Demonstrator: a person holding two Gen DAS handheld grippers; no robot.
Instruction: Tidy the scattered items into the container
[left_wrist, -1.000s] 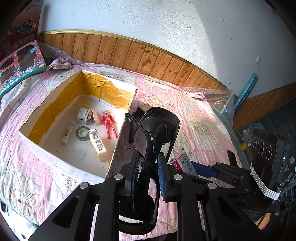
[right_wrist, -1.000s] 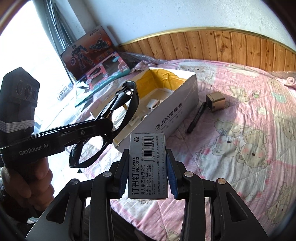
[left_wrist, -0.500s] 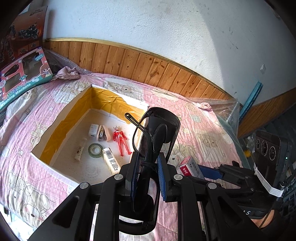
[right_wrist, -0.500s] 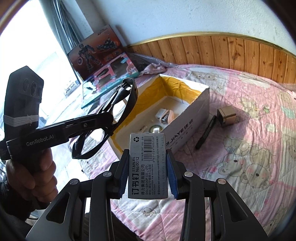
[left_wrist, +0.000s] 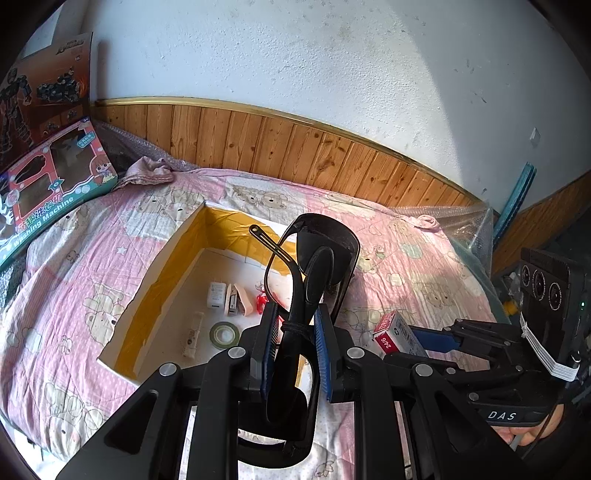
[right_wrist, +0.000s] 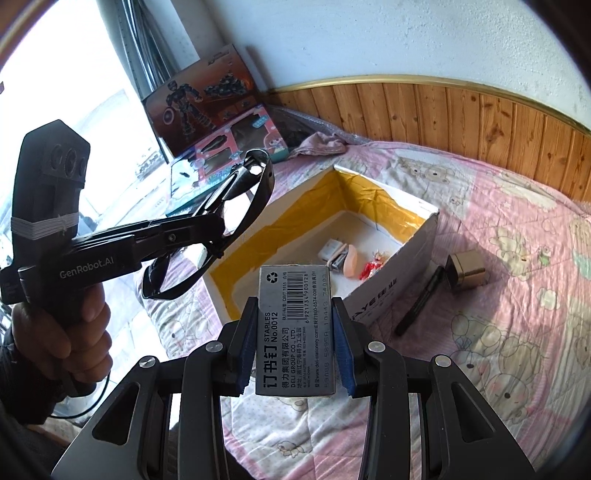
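My left fingers (left_wrist: 320, 339) are clamping a pair of black glasses (left_wrist: 314, 258) by the folded arms, and I am holding them in the air over the near edge of the open cardboard box (left_wrist: 147, 295) on the pink bed quilt (left_wrist: 66, 280). My right fingers (right_wrist: 341, 343) are pinching a grey staples box (right_wrist: 293, 328), also aloft beside the box. Inside I am seeing a tape roll (left_wrist: 223, 329), a white adapter (left_wrist: 216, 294) and a red figure (right_wrist: 371, 266). A black pen (right_wrist: 419, 301) and 1 gold cube (right_wrist: 467, 266) are lying on the quilt outside.
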